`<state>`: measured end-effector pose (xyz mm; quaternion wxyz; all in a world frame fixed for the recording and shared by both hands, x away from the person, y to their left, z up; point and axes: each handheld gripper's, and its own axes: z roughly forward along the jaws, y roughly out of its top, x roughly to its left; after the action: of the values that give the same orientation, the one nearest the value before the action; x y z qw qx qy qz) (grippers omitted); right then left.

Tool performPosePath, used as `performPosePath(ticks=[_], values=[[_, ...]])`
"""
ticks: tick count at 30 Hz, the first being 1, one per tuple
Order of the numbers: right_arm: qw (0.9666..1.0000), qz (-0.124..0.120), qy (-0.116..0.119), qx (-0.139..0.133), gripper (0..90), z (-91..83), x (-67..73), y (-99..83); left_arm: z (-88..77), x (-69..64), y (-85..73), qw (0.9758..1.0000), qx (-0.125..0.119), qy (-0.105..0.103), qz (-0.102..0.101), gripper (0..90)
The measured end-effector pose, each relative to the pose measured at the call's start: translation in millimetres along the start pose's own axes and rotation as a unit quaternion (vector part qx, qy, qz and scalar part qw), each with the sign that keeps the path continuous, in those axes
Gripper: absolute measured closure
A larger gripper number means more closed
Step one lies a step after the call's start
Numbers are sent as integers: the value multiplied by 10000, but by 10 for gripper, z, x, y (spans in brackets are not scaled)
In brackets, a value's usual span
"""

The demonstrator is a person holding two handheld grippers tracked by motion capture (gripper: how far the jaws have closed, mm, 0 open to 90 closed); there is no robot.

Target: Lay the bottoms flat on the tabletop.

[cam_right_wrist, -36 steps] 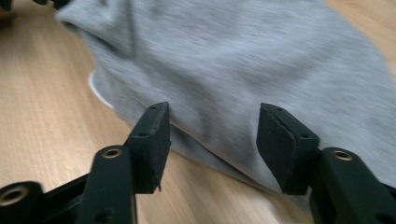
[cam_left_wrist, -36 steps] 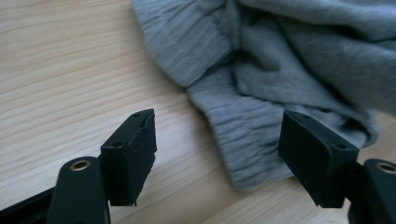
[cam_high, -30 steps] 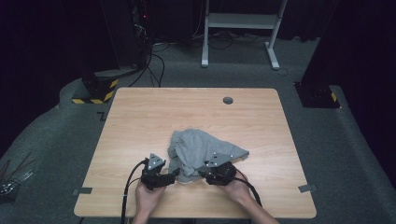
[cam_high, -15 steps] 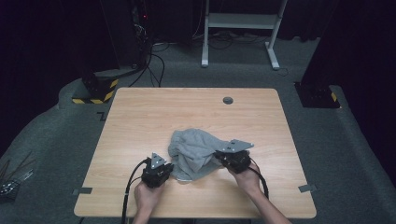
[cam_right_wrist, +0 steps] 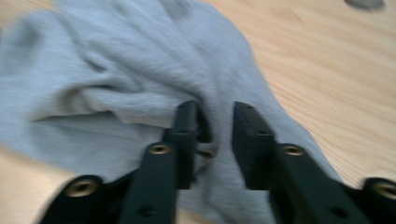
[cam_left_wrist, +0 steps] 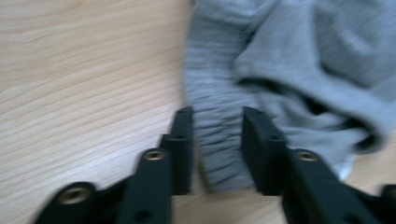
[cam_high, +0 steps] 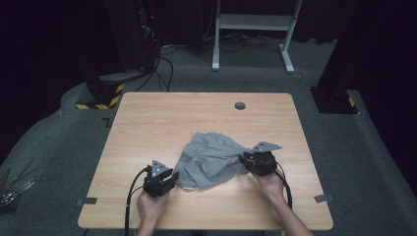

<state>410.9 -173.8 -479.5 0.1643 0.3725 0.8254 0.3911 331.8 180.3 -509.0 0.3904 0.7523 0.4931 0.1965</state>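
Grey garment (cam_high: 211,160), crumpled, is seen in the high view on the near half of the desk (cam_high: 147,128), between the two grippers. The left gripper (cam_high: 169,177) is held just beside the garment's near-left edge; the right gripper (cam_high: 244,160) is placed at its right edge, with cloth beneath its tip. A round grommet (cam_high: 240,105) is set in the desk well beyond both grippers.

In the left gripper view, the left gripper (cam_left_wrist: 217,135) is shown with its jaws partly spread, having just been opening; the ribbed band of the garment (cam_left_wrist: 219,140) lies between them, and no pinch can be made out. Bare desk (cam_left_wrist: 84,84) lies to the gripper's left.

In the right gripper view, the right gripper (cam_right_wrist: 215,135) is likewise shown partly spread, its jaws having just been opening, with a fold of the garment (cam_right_wrist: 140,79) between and under them, unpinched. The grommet (cam_right_wrist: 366,3) is seen far ahead to the right.
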Motion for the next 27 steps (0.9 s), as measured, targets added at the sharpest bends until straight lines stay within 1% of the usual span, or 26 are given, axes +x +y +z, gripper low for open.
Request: performPosePath(ticks=[2,3,4,5,6,8,9,10,11,12,13,14,15,16,17,18,19,20,21,22,24,25,26,27], values=[[9996,-179,145,-161,608,-78,95,37,-16,-71,21,9999,-81,-100,88,565],[9994,-243,170,-194,586,-97,124,51,-20,-133,41,9997,-92,-154,167,546],[9994,-243,170,-194,586,-97,124,51,-20,-133,41,9997,-92,-154,167,521],[9987,-365,220,-278,548,-127,184,86,1,-236,73,9992,-91,-268,274,498],[9986,-393,226,-284,534,-123,200,97,18,-270,84,9990,-69,-312,311,477],[9986,-404,262,-217,521,-85,212,111,91,-366,102,9984,26,-402,389,450],[9987,-393,291,-150,522,-43,213,113,91,-366,102,9984,26,-402,389,443],[9988,-384,296,-75,534,-4,211,112,166,-418,108,9982,122,-351,461,441],[9988,-384,296,-75,534,-4,211,112,166,-418,108,9982,122,-351,461,449],[9988,-369,331,6,573,38,204,109,202,-435,109,9984,185,-321,424,449],[9981,-368,457,193,695,122,189,97,263,-445,116,9981,336,-276,426,590],[9977,-390,480,263,754,145,191,92,263,-445,116,9981,336,-276,426,662],[9971,-459,524,303,824,168,200,86,300,-441,134,9974,427,-233,529,755],[9968,-515,526,302,867,170,205,88,301,-430,154,9973,468,-269,488,794],[9967,-576,499,275,895,159,211,93,294,-418,174,9974,484,-300,452,819],[9967,-576,499,275,895,159,211,93,294,-418,174,9974,484,-300,452,830],[9968,-609,463,220,897,136,206,103,269,-392,203,9969,527,-278,506,830],[9976,-545,405,116,899,77,175,129,244,-372,219,9969,517,-234,543,837],[9984,-428,341,-106,899,-30,109,169,175,-312,248,9973,467,-130,544,840],[9984,-428,341,-106,899,-30,109,169,175,-312,248,9973,467,-130,544,841],[9985,-316,222,-394,899,-204,30,221,73,-210,285,9986,314,-46,421,842],[9981,-320,152,-496,899,-301,-18,252,29,-165,301,9992,232,-2,341,842],[9981,-320,152,-496,899,-301,-18,252,-3,-121,316,9993,178,55,316,842],[9985,-307,178,-422,896,-321,-43,256,-17,-85,324,9994,154,107,281,836]])
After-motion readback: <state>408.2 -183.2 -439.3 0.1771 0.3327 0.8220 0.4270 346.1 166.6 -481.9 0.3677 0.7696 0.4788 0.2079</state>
